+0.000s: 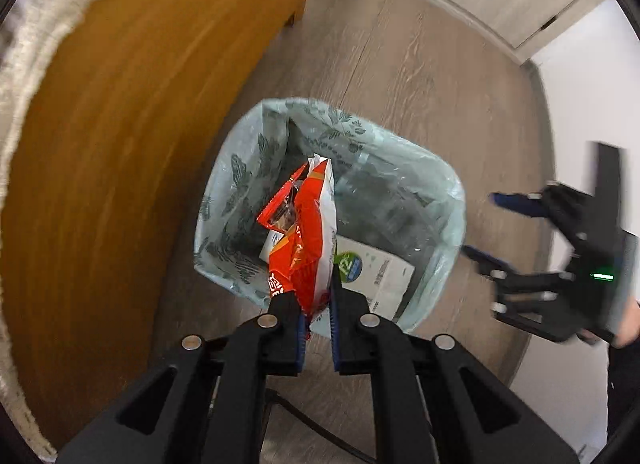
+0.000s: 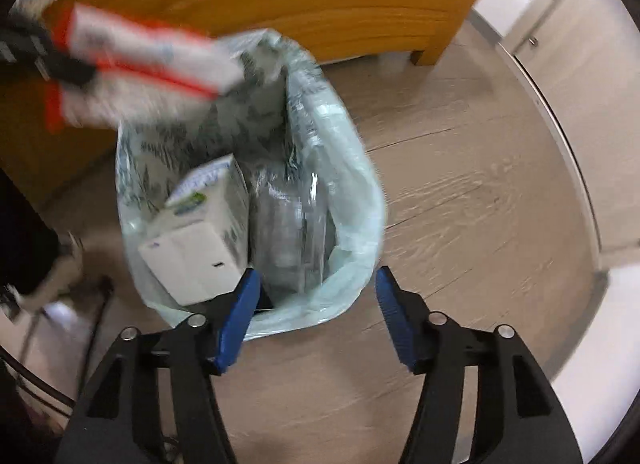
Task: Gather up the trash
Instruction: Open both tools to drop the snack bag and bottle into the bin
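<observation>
We have the left gripper (image 1: 316, 300) pinched tight on the lower edge of a red and white snack wrapper (image 1: 306, 232), which hangs crumpled straight over the mouth of the trash bin (image 1: 424, 191), a small bin lined with a pale green leaf-printed bag and standing on the wood-look floor (image 1: 420, 63) just beside an orange wooden cabinet (image 1: 132, 135). Our right gripper (image 2: 316, 304) stands with its blue pads spread wide and nothing between them, hovering over the near rim of the bin. A white carton (image 2: 200, 232) lies tilted inside the bag, leaning toward the left wall in the right wrist view; what sits beside it looks like clear crumpled plastic, though the blur leaves us unsure. The step in hand, as we judge it, is dropping the wrapper. To do it well we should keep the left gripper centred over the opening rather than over the rim, since the light wrapper could flutter or catch on the loose bag edge. We would lower it a little further so that most of the wrapper is below the liner's lip, then part the jaws fully and cleanly so the foil does not cling to a pad. The right gripper should stay clear of the drop path.
</observation>
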The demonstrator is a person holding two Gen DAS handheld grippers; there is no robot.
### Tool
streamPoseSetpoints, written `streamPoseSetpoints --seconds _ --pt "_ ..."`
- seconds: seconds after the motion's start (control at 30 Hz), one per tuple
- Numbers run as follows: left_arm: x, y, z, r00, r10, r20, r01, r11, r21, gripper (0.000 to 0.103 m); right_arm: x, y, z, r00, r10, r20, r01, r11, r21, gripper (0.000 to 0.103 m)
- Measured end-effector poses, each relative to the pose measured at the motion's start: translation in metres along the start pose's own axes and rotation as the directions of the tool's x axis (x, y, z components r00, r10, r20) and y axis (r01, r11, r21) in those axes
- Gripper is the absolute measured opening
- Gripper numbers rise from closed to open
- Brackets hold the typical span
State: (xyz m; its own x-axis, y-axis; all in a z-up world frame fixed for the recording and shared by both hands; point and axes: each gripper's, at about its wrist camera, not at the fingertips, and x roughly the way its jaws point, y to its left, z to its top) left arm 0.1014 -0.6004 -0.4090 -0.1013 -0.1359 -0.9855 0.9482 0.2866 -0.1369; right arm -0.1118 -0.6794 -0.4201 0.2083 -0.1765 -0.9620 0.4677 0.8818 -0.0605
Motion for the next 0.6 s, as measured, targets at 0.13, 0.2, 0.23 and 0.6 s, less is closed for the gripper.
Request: streamPoseSetpoints --seconds 0.13,0.2,0.23,0.6 --pt "0.033 -0.003 0.012 0.999 0.018 -0.043 -0.018 1.0 -0.002 0.011 -0.019 -0.008 -0.009 0.997 0.043 0.068 -0.052 0.989 0.136 0.061" --pt "0.039 0.0 0.015 0.999 0.043 -0.029 -0.044 0.999 -0.029 0.036 -0.029 -0.008 -0.01 0.992 0.073 0.1 -0.09 0.98 0.177 0.061" --pt "0.04 0.005 0.017 0.997 0.068 -0.023 -0.069 0.996 -0.063 0.044 -0.033 -0.005 -0.011 0.991 0.077 0.109 -0.097 0.978 0.183 0.061" --pt "0.011 0.016 0.01 0.987 0.153 0.038 -0.148 0.983 -0.112 0.06 -0.043 0.02 0.004 0.992 0.055 0.116 -0.074 0.984 0.165 0.061"
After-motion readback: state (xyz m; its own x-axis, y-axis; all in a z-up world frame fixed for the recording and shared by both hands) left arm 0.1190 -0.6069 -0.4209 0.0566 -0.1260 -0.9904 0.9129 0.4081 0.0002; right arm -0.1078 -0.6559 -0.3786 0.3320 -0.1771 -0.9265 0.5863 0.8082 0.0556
